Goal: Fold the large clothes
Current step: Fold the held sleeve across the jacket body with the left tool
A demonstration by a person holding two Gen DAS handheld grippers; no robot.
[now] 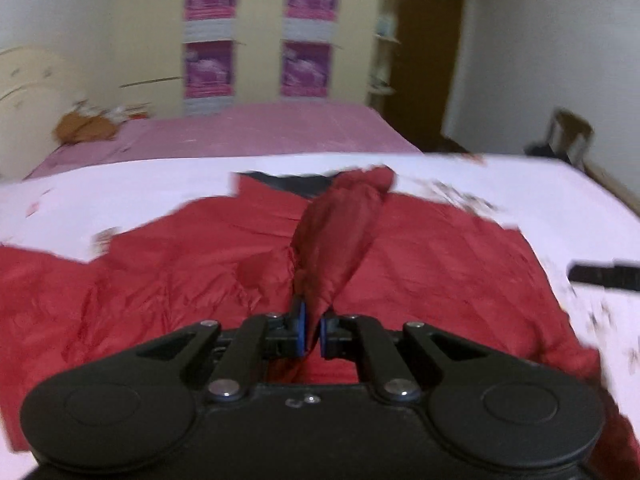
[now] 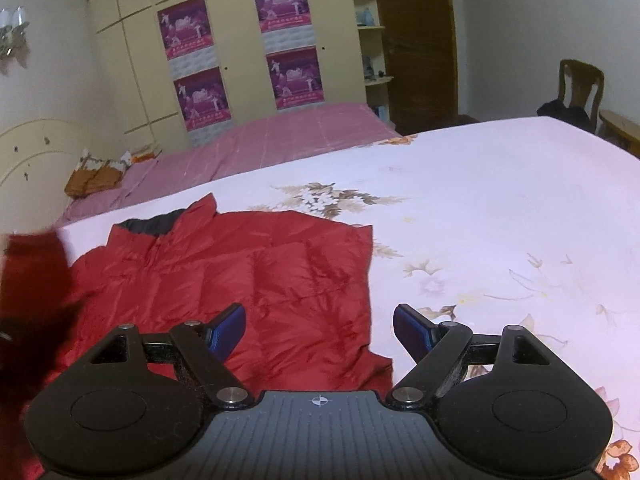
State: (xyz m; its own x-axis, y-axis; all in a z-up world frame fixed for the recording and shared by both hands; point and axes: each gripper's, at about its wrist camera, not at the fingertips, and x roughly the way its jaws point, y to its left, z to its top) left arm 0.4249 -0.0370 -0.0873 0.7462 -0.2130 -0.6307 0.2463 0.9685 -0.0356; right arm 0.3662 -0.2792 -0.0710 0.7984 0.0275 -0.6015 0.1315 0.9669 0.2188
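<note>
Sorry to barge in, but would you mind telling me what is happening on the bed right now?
A person with a handheld claw in each hand is folding a red puffer jacket that is spread out on the floral bedsheet. The left claw is shut on a bunched sleeve and holds it lifted above the jacket's body. The right claw is open, holds nothing and hovers near the jacket's right edge. The collar lies at the far end, and no finished fold is visible yet.
</note>
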